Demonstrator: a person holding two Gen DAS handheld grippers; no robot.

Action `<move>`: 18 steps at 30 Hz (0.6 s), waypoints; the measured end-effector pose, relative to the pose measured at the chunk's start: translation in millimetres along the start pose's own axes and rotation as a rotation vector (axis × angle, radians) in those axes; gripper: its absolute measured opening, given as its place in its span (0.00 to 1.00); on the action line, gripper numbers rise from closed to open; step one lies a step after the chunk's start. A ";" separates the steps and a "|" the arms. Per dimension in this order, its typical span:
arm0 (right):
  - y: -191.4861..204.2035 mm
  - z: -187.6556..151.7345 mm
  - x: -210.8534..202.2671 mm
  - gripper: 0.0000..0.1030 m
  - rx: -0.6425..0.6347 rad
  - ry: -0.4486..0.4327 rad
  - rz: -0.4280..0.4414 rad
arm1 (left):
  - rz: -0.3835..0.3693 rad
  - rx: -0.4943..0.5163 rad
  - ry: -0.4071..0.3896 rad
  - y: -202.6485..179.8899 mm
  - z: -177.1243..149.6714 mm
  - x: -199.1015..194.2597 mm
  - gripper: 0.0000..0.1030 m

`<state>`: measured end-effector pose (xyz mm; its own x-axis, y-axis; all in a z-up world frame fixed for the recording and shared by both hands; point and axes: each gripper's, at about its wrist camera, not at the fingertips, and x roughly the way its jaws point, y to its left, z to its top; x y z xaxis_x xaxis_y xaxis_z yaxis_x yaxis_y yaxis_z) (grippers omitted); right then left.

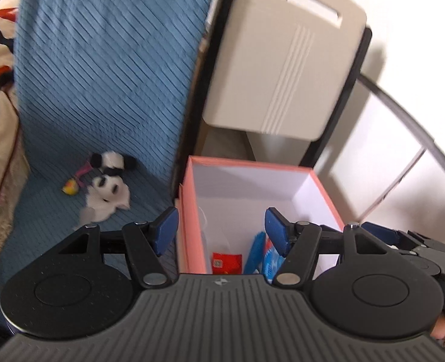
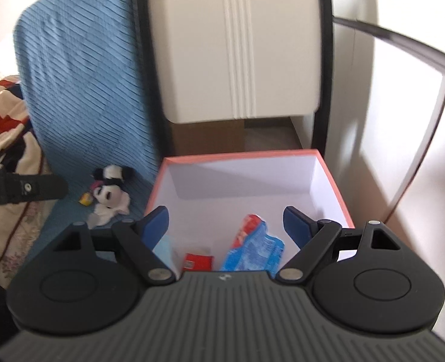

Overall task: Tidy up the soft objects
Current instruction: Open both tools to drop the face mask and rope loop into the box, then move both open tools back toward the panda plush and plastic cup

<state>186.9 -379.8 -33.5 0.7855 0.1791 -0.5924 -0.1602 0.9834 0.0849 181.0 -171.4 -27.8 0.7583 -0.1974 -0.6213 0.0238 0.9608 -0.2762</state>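
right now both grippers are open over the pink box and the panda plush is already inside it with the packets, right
Not quite: the panda plush is not inside; in the right wrist view it lies on the blue cover beside the pink box. Both the left gripper and right gripper are open over the box, packets inside.

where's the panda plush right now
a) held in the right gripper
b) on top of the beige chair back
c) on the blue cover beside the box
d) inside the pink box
c: the panda plush lies on the blue cover left of the pink box, which holds only packets, and both the right gripper and the left gripper are open and hold nothing.
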 end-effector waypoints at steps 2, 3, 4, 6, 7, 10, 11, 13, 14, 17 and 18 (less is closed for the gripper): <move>10.0 2.6 -7.9 0.82 0.010 -0.013 0.019 | 0.001 -0.006 -0.025 10.2 3.5 -14.3 0.67; 15.2 3.2 -10.2 0.82 0.010 -0.015 0.026 | 0.005 -0.008 -0.041 16.1 4.7 -22.4 0.67; 20.5 3.8 -12.4 0.82 0.004 -0.015 0.029 | 0.007 -0.010 -0.050 21.5 5.2 -29.3 0.67; 32.0 3.7 -18.6 0.82 -0.007 -0.026 0.026 | 0.008 -0.013 -0.064 31.6 5.8 -42.9 0.67; 37.2 3.8 -20.4 0.82 -0.011 -0.029 0.028 | 0.010 -0.017 -0.071 36.0 5.9 -48.3 0.67; 53.7 3.2 -26.8 0.82 -0.025 -0.031 0.038 | 0.015 -0.022 -0.092 50.0 5.0 -65.5 0.67; 59.4 2.4 -28.9 0.83 -0.030 -0.034 0.042 | 0.017 -0.025 -0.097 54.1 4.3 -69.5 0.67; 68.9 0.3 -30.4 0.83 -0.031 -0.039 0.051 | 0.019 -0.032 -0.111 63.2 2.6 -78.5 0.67; 74.4 -1.2 -31.3 0.83 -0.031 -0.041 0.057 | 0.019 -0.032 -0.121 67.7 1.3 -82.8 0.67; 91.0 -6.9 -31.9 0.83 -0.041 -0.042 0.064 | 0.035 -0.020 -0.138 80.8 -5.3 -93.5 0.67; 96.6 -9.1 -31.1 0.83 -0.044 -0.041 0.067 | 0.041 -0.023 -0.140 86.8 -8.1 -95.7 0.67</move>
<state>141.6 -290.6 -14.2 0.7957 0.2461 -0.5534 -0.2385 0.9672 0.0872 105.2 -70.7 1.7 0.8420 -0.1276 -0.5241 -0.0225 0.9625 -0.2704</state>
